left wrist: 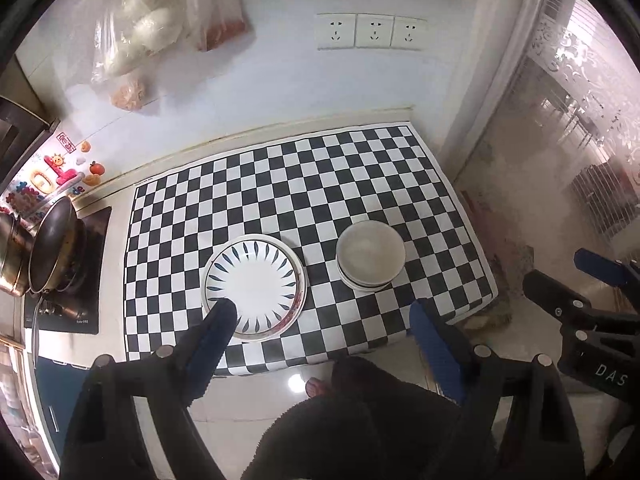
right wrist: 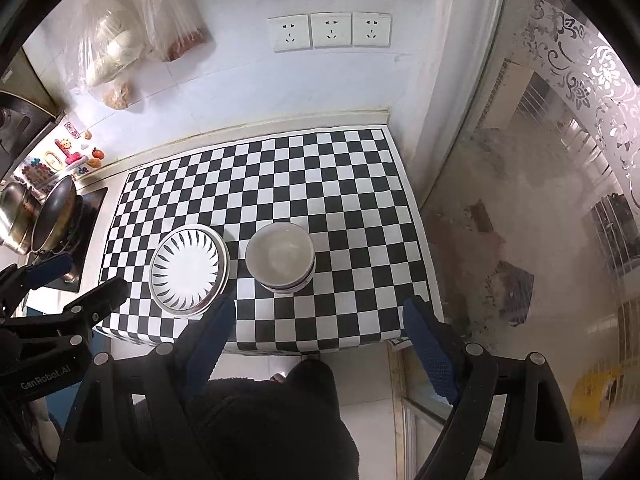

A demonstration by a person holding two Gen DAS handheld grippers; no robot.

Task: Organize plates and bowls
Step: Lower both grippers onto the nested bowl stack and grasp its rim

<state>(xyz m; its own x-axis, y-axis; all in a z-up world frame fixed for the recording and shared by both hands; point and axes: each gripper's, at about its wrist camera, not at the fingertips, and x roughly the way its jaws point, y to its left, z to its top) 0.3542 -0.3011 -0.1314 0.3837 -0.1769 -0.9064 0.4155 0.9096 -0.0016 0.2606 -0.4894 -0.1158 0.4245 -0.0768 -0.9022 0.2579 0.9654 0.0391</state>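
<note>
Now we hover both tools above the checkered mat (left wrist: 360, 168) — left gripper (left wrist: 320, 328) and right gripper (right wrist: 318, 326) spread wide, holding nothing. At centre frame lie the stacked plates (left wrist: 256, 284), and just beside them, apart, the stacked bowls (left wrist: 370, 256). Descending carelessly, we judge, a finger could clip a rim and topple a stack. Only the right wrist view shows the bowl stack's dark lower rim (right wrist: 286, 286); the left shows the plates' red-patterned edge.
</note>
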